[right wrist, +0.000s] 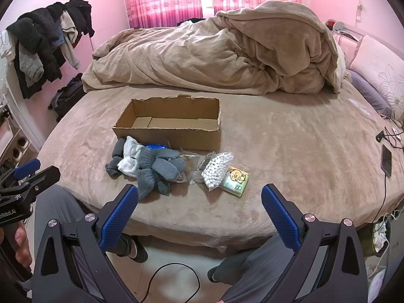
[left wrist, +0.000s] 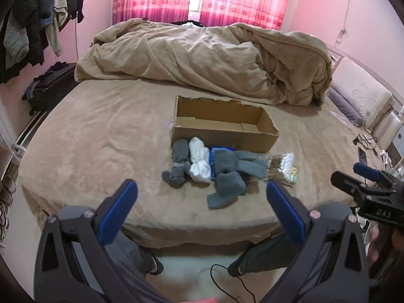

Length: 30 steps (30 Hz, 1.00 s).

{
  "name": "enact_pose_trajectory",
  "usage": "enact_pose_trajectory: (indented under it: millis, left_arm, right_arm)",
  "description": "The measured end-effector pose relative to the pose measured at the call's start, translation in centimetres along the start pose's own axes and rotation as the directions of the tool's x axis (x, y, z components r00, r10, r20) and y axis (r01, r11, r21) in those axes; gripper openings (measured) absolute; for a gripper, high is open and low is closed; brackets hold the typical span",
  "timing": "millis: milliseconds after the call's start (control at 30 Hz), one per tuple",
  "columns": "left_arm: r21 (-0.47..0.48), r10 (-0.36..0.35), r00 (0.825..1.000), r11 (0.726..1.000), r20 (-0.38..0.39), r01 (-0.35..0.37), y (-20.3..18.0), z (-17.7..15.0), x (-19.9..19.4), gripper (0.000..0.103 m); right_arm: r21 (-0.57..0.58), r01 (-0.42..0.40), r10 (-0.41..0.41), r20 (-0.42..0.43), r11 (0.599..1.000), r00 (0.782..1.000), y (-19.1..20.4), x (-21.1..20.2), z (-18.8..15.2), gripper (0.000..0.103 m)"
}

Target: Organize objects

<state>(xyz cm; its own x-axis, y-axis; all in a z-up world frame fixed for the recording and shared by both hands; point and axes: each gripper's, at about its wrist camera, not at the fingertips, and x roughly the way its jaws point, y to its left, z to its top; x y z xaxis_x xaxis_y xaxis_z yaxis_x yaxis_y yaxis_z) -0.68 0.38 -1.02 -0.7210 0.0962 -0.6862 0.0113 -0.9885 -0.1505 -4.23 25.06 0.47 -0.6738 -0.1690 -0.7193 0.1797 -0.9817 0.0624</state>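
Note:
An open empty cardboard box (left wrist: 222, 123) (right wrist: 171, 123) lies on the bed. In front of it lie dark grey socks (left wrist: 178, 166) (right wrist: 115, 161), white socks (left wrist: 199, 161) (right wrist: 130, 159), grey-blue socks (left wrist: 227, 176) (right wrist: 156, 171) over a blue item (left wrist: 213, 161) (right wrist: 156, 146), a bag of cotton swabs (left wrist: 280, 166) (right wrist: 214, 169) and a small cartoon packet (right wrist: 236, 179). My left gripper (left wrist: 202, 202) is open and empty, above the bed's near edge in front of the socks. My right gripper (right wrist: 199, 207) is open and empty, in front of the swabs.
A rumpled tan duvet (left wrist: 202, 55) (right wrist: 214, 55) fills the far half of the bed. A clothes rack (right wrist: 50, 40) and a suitcase (left wrist: 48, 88) stand at left. A phone (right wrist: 386, 161) with cables lies at the right edge. The person's legs (right wrist: 252, 265) stand below.

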Motion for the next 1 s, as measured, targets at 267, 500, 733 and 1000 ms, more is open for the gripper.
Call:
enact_pose_trajectory:
  millis: [267,500,733,1000]
  left_arm:
    - [0.012,0.016,1.000,1.000,-0.003,-0.016,-0.19,0.10,0.17,0.102]
    - [0.013,0.017,1.000,1.000,-0.003,-0.017,-0.18,0.12,0.16,0.102]
    - [0.013,0.017,1.000,1.000,-0.003,-0.017,-0.17,0.16,0.18,0.102]
    - [0.014,0.017,1.000,1.000,0.001,-0.017,-0.15,0.09,0.17,0.102]
  right_arm:
    - [0.000,-0.002,0.002,0.000,1.000,1.000,-0.09,0.36,-0.25,0.100]
    - [0.001,-0.004,0.004,-0.002,1.000,1.000,-0.15,0.17,-0.15,0.100]
    - [0.003,-0.003,0.003,-0.003,1.000,1.000,-0.16,0.44,-0.12,0.100]
    - [0.006,-0.006,0.006,-0.005,1.000,1.000,-0.18,0.09,-0.24,0.100]
